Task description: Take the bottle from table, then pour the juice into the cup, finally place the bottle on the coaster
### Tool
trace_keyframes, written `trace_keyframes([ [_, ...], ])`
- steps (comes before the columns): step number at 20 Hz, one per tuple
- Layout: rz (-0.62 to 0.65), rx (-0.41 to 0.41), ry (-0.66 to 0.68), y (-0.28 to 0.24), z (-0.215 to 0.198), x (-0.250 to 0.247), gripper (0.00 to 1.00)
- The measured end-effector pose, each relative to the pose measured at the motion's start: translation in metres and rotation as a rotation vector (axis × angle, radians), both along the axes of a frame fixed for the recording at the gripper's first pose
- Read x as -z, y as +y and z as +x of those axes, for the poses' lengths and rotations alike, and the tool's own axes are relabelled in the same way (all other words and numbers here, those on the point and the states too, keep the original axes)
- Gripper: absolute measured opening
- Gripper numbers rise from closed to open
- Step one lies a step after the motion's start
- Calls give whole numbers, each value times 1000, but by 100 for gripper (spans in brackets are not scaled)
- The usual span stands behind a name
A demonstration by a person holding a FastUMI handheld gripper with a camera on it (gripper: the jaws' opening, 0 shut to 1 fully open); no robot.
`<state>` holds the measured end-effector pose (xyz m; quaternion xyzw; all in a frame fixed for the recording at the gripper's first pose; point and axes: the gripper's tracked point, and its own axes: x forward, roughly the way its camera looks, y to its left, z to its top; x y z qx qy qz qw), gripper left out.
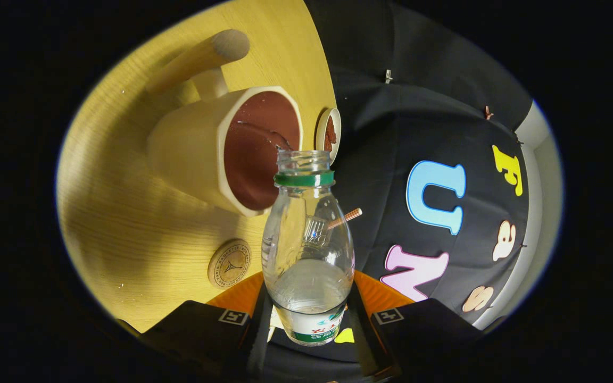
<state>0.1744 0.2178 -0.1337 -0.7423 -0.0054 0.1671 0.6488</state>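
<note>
The gripper (308, 324) clamps the bottle (307, 250) low on its body, both fingers pressing it. Thin clear plastic, nearly empty, so probably light and crushable; hold gently, tilted at the cup (226, 149).

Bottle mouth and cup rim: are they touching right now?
Cannot tell. In the gripper view the bottle, held between the fingers, has its open mouth overlapping the cup rim, but that angle shows neither contact nor a gap.

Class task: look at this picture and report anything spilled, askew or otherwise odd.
Nothing looks spilled. The gripper holds the uncapped bottle between its fingers, mouth toward the cup. Its liquid is clear, not juice-coloured. A striped straw shows behind the bottle.
</note>
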Motion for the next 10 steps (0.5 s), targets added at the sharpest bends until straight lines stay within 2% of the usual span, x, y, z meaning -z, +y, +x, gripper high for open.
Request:
trace_keyframes([
  [10, -61, -50, -23, 2, 1, -4, 70],
])
